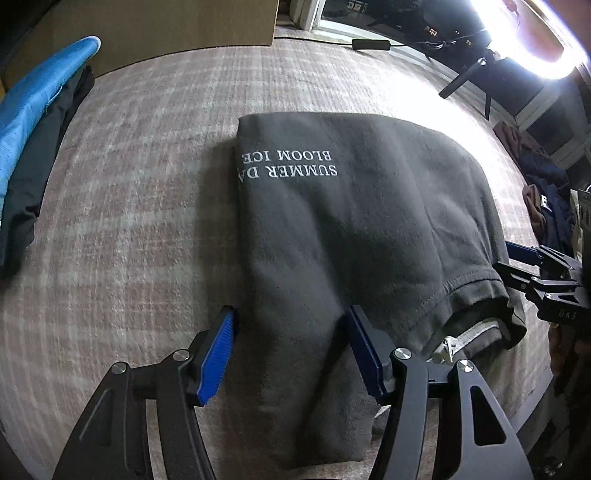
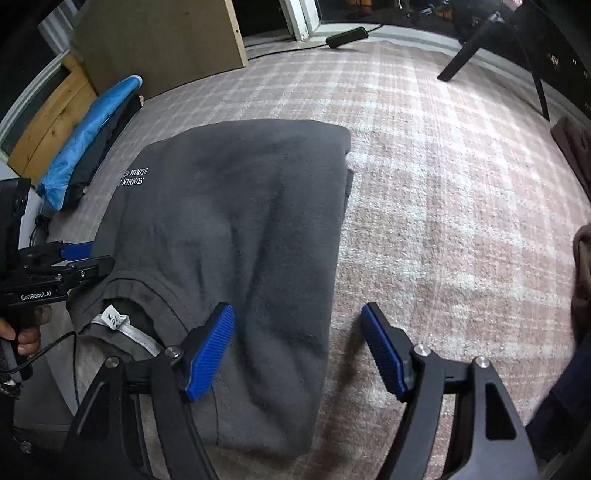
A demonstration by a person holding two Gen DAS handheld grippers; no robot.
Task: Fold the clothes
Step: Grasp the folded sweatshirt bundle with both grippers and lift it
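A dark grey T-shirt point(image 1: 351, 206) lies folded on the pink plaid cover point(image 1: 122, 206), its white lettering upside down to me. Its collar with a white label point(image 1: 469, 332) faces the near edge. My left gripper point(image 1: 291, 314) stands open above the shirt's near left part, with cloth between the blue pads but not pinched. In the right wrist view the same shirt point(image 2: 229, 221) fills the left half. My right gripper point(image 2: 297, 310) is open over its right edge, one pad above the cloth, the other above the cover. Each gripper shows at the side of the other's view.
Folded blue and black garments point(image 1: 33, 122) lie along the far left by a cardboard box point(image 1: 166, 29). A heap of dark and brown clothes point(image 1: 546, 199) sits at the right. Black stand legs point(image 2: 491, 44) and a bright lamp point(image 1: 535, 44) are at the back.
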